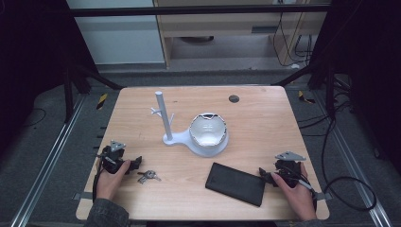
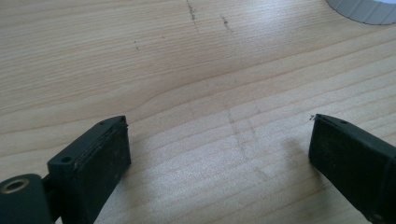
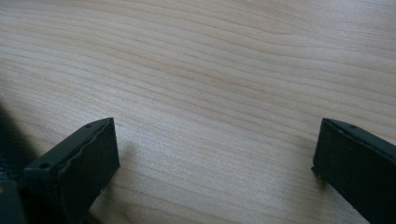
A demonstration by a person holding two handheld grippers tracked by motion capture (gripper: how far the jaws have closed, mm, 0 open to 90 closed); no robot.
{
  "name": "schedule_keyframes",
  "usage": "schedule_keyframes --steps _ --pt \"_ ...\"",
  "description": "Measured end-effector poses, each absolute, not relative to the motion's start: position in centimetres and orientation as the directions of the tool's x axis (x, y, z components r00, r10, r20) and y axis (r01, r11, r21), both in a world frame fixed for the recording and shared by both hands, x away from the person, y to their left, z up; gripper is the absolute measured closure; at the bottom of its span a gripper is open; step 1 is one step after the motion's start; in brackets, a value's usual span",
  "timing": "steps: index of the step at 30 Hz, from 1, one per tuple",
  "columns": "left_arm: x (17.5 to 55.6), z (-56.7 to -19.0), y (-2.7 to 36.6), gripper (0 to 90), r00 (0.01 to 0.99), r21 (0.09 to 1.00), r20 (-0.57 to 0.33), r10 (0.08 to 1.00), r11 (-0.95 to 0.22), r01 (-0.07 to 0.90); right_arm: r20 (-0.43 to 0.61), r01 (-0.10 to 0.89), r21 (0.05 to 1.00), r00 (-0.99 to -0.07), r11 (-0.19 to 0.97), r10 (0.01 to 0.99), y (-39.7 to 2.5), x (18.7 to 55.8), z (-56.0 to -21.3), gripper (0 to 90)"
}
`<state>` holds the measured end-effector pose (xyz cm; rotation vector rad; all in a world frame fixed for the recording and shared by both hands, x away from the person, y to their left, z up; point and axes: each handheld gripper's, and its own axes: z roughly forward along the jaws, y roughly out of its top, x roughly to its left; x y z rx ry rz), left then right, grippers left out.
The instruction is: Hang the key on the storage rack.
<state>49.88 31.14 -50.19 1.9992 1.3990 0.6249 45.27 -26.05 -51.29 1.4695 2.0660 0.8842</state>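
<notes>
Resting low on the wooden table [image 1: 265, 118] with jaws spread wide and nothing between them, left gripper [image 1: 137, 163] just beside the keys [image 1: 148, 176], right gripper [image 1: 263, 176] just beside the black pouch [image 1: 235, 183], both apart from them.

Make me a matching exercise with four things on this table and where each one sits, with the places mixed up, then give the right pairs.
Things:
1. keys
2. black wallet
3. silver bowl
4. white post with pegs

Places:
A. on the round end of the white stand, near the table's middle
B. upright at the narrow end of the white stand
C. flat on the wood just beside the left gripper
D. lying near the front edge, next to the right gripper

Pairs: 1-C, 2-D, 3-A, 4-B
</notes>
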Motion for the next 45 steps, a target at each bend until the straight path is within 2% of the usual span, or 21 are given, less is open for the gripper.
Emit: schedule_keyframes --steps 8,14,17,21,22,25,28,29,38,40,45 --pt "48.5 -48.7 31.3 4.3 0.339 0.755 0.002 0.941 -0.224 0.617 0.003 0.654 0.722 -0.329 0.226 0.944 -26.0 45.3 -51.3 0.4" --pt "47.0 -47.4 29.7 4.5 0.417 0.764 0.011 0.909 -0.277 0.583 0.004 0.654 0.722 -0.328 0.224 0.945 -26.0 45.3 -51.3 0.4" --pt "46.5 -45.9 27.6 4.9 0.484 0.729 0.075 0.872 -0.379 0.57 0.001 0.653 0.723 -0.329 0.227 0.944 -26.0 45.2 -51.3 0.4" --pt "46.2 -45.0 26.2 4.8 0.535 0.711 0.069 0.842 -0.417 0.566 0.001 0.653 0.723 -0.33 0.227 0.944 -26.0 45.2 -51.3 0.4" --pt "46.1 -44.8 25.3 4.6 0.573 0.676 0.087 0.815 -0.471 0.567 0.001 0.653 0.723 -0.33 0.227 0.944 -26.0 45.2 -51.3 0.4" --pt "46.1 -44.7 24.5 4.7 0.605 0.629 0.124 0.787 -0.534 0.566 0.0 0.653 0.723 -0.33 0.228 0.944 -26.0 45.2 -51.3 0.4" --pt "46.2 -44.6 24.0 4.7 0.649 0.579 0.093 0.755 -0.572 0.582 -0.002 0.654 0.72 -0.33 0.23 0.944 -26.0 45.1 -51.3 0.4" --pt "46.4 -44.7 23.8 4.9 0.674 0.525 0.091 0.734 -0.61 0.594 -0.006 0.652 0.721 -0.332 0.233 0.943 -26.0 45.1 -51.3 0.4" --pt "46.7 -44.8 23.3 5.2 0.728 0.444 0.092 0.679 -0.683 0.58 -0.001 0.652 0.723 -0.33 0.229 0.944 -26.0 45.0 -51.3 0.4" --pt "46.5 -44.8 23.1 6.7 0.755 0.417 0.096 0.648 -0.715 0.561 0.0 0.652 0.722 -0.331 0.229 0.944 -25.9 44.9 -51.3 0.4" --pt "46.8 -44.5 23.3 12.2 0.756 0.406 0.088 0.649 -0.716 0.568 0.001 0.654 0.722 -0.33 0.228 0.944 -25.9 44.9 -51.3 0.4"
